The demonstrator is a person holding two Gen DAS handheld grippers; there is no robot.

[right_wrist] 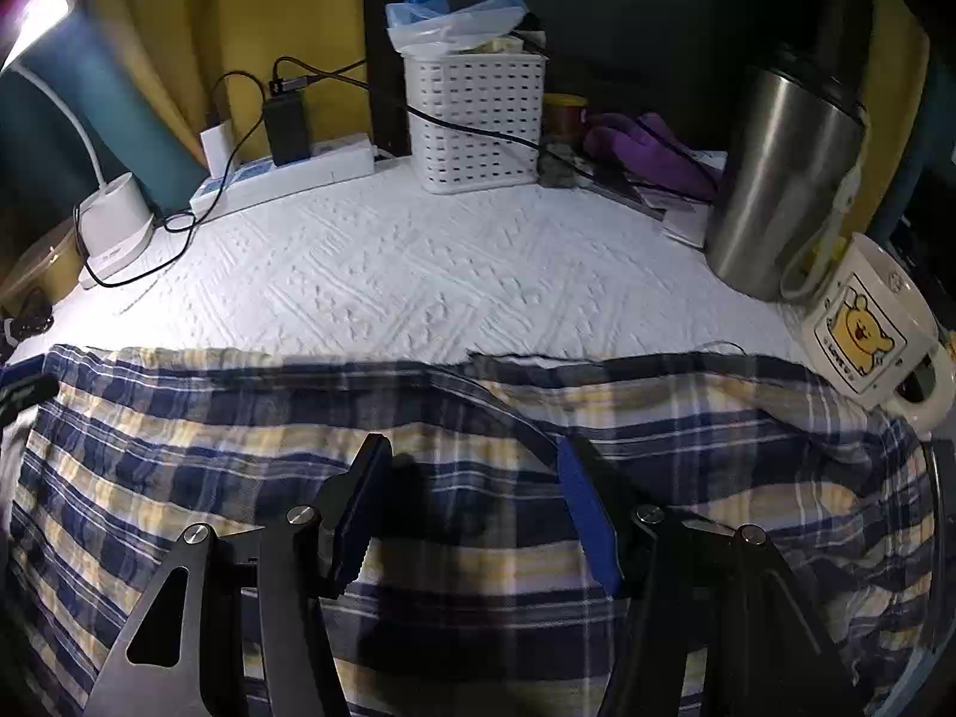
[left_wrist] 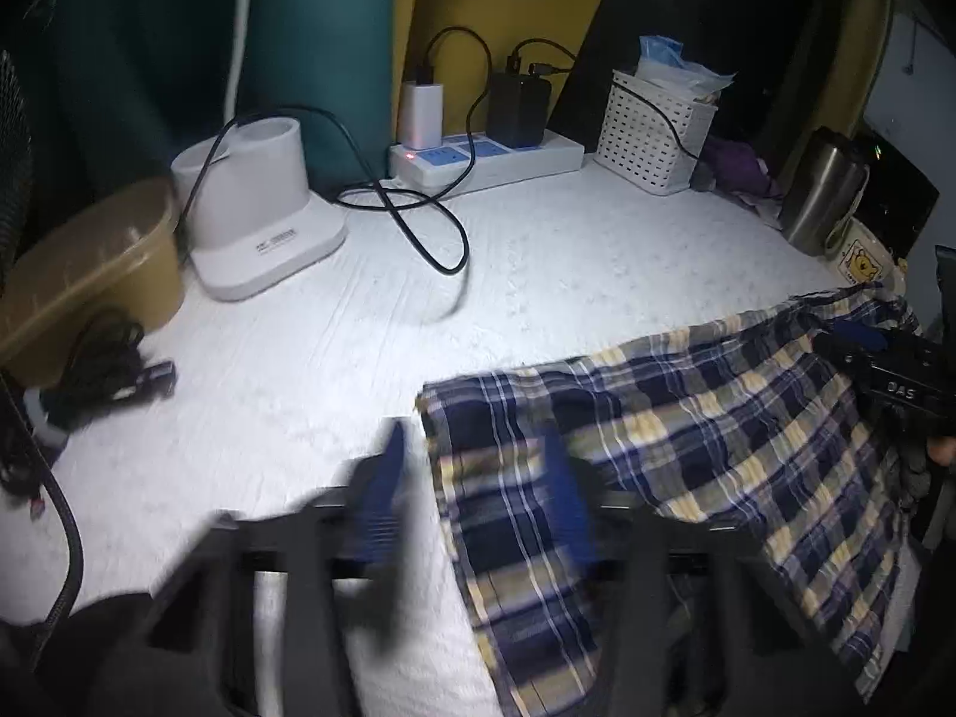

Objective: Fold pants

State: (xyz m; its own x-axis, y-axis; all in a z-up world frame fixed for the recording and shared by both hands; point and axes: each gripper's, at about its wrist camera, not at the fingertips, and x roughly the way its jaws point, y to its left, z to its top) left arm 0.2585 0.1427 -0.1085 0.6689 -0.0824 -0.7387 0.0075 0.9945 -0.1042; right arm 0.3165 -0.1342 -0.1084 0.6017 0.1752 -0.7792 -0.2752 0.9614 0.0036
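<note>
Hovering spread over plaid pants (right_wrist: 478, 538), both hand-held grippers, right one (left_wrist: 896, 382) marked "DAS", bear mug (right_wrist: 866, 328) beside.

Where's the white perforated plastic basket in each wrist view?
Left wrist: white perforated plastic basket sits upper right of centre, at the back of the table by the wall.
Right wrist: top centre, a black cable crossing its front.
Shared landmark: white power strip, just left of the basket in both.
</note>
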